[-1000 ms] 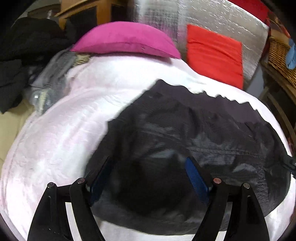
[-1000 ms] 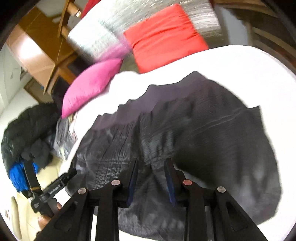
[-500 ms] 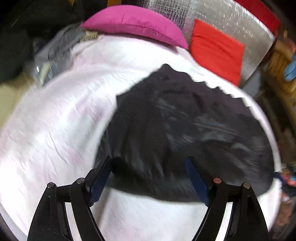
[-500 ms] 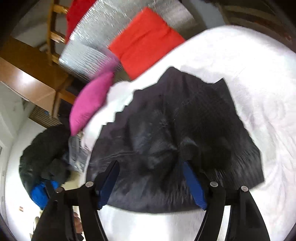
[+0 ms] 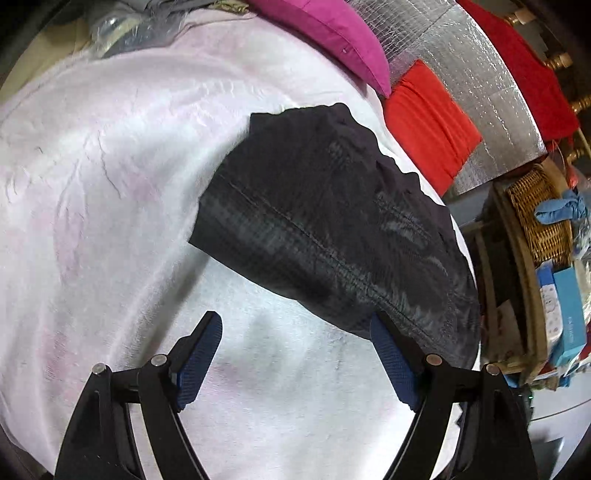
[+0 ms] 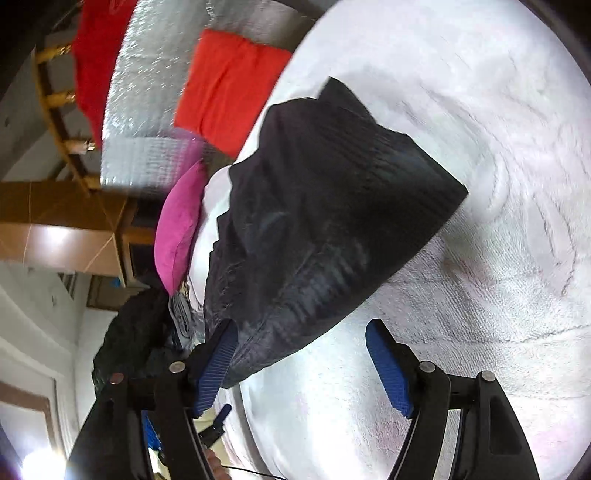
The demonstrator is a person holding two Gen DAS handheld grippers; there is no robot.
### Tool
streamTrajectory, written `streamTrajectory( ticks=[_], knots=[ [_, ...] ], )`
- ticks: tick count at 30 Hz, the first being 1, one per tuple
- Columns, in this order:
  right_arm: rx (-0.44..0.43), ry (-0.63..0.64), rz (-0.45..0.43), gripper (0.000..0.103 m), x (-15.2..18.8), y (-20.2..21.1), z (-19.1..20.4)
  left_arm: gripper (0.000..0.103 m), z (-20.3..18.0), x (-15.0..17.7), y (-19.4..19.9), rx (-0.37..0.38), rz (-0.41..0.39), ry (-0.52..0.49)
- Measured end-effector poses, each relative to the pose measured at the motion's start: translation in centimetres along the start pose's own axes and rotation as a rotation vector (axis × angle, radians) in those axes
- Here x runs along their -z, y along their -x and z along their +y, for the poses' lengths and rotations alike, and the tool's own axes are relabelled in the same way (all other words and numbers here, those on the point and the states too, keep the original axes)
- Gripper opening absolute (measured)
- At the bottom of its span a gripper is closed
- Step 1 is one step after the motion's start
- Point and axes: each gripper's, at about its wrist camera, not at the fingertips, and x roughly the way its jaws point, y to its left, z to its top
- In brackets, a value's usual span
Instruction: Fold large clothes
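A dark, shiny black garment [image 5: 332, 229] lies folded into a compact slab on the pale pink-white bedspread [image 5: 110, 184]. In the left wrist view my left gripper [image 5: 295, 354] hangs open over bare bedspread, just short of the garment's near edge; its right finger overlaps that edge. In the right wrist view the same garment [image 6: 325, 221] lies ahead and to the left. My right gripper [image 6: 301, 365] is open, its left blue pad [image 6: 218, 369] beside the garment's near corner, nothing pinched between the pads.
A magenta pillow [image 5: 325, 33] and a red cushion [image 5: 428, 122] lean on a silver quilted panel [image 5: 472, 74] at the bed's head. A wicker basket [image 5: 539, 218] and boxes stand on a shelf to the right. Dark clothes [image 6: 133, 332] are heaped beside the bed.
My right gripper opened and let go of the garment. Both grippers pulled back and rolled; the garment now lies flatter and farther ahead, with bare bedspread under the left gripper.
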Motion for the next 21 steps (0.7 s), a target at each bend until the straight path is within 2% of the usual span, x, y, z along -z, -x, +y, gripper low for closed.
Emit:
streamTrajectory(
  ticks=[7, 12, 16, 21],
  knots=[
    [0.015, -0.052, 0.001, 0.075, -0.7, -1.7, -0.9, 0.083, 0.9, -0.6, -1.9, 0.035, 0.034, 0.099],
    [0.025, -0.033, -0.006, 0.075, -1.0, -2.6, -0.6, 0.083, 1.1, -1.1, -2.6, 0.04, 0.021, 0.147],
    [0.033, -0.025, -0.006, 0.075, -1.1, -3.0, -0.6, 0.083, 1.2, -1.3, -2.6, 0.047, 0.01, 0.144],
    [0.013, -0.038, -0.029, 0.075, -1.4, -2.8, -1.2, 0.083, 2.0, -1.8, -2.9, 0.069, -0.008, 0.19]
  ],
)
